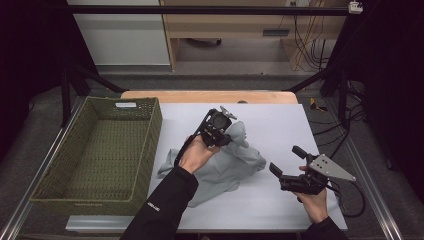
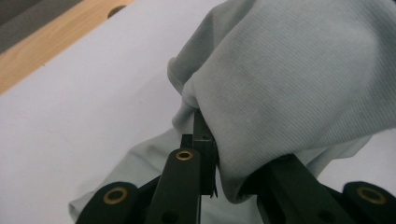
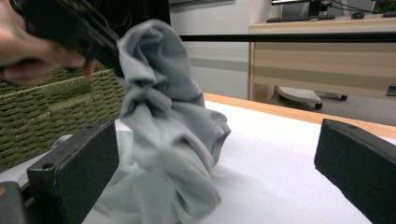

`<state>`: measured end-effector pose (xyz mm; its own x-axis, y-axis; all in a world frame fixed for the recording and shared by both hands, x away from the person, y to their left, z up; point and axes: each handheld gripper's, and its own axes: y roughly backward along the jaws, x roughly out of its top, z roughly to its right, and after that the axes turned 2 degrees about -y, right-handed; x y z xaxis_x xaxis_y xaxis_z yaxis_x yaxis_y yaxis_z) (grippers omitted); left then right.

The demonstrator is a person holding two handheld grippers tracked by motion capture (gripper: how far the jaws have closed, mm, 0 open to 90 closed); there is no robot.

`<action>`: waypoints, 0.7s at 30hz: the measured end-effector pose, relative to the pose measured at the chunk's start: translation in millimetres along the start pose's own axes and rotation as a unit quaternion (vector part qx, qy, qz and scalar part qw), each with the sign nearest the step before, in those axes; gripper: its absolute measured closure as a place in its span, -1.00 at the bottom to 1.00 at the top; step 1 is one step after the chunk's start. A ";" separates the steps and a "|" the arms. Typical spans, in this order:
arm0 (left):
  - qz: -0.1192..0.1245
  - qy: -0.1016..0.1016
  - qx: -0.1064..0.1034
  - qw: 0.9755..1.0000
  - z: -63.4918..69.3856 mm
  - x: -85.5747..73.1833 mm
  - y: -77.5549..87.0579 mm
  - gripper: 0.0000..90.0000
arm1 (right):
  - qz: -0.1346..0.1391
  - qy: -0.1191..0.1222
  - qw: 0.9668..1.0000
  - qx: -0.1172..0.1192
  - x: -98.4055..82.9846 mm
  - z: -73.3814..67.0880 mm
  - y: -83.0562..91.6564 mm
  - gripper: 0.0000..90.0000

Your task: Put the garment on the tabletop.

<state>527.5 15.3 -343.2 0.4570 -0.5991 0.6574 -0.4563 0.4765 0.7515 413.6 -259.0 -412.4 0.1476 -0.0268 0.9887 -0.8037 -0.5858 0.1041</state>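
Left gripper (image 1: 223, 131) is clamped on a raised fold of the grey cloth (image 1: 235, 162), holding that part up off the white table top (image 1: 280, 125) near the middle, while the lower part of the cloth lies bunched on the surface towards the near edge. Woven basket (image 1: 95, 150) sits empty along the left edge, just beside the cloth and closest to the left hand (image 1: 197, 152); if the cloth is meant to go there, it is a short carry leftward. Right gripper (image 1: 286, 161) hovers near the right near corner, jaws spread wide, holding nothing, aimed left at the cloth. Left gripper view gives the pinch itself: ribbed fabric (image 2: 289, 84) draped over the jaws. Right gripper view shows the cloth (image 3: 163, 130) hanging from the pinch down to the table, with the basket wall (image 3: 46, 112) behind.
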 end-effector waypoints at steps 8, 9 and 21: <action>0.002 0.005 -0.011 1.000 -1.0 -6.7 -12.1 0.58 | 0.002 -0.003 1.000 0.000 -0.2 1.6 1.5 -0.99; 0.008 0.004 -0.013 1.000 -1.1 -6.4 -11.1 0.44 | 0.002 -0.001 1.000 0.000 0.2 2.1 1.8 -0.99; 0.104 0.016 -0.017 0.994 -0.8 -6.6 25.7 -0.71 | 0.003 -0.008 1.000 -0.002 1.7 3.2 2.2 -0.99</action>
<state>513.4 32.0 -328.2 0.3792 -0.4656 0.7997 -0.5168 0.6103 0.6004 413.9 -262.9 -410.8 0.1510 -0.0436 0.9876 -0.8066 -0.5830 0.0976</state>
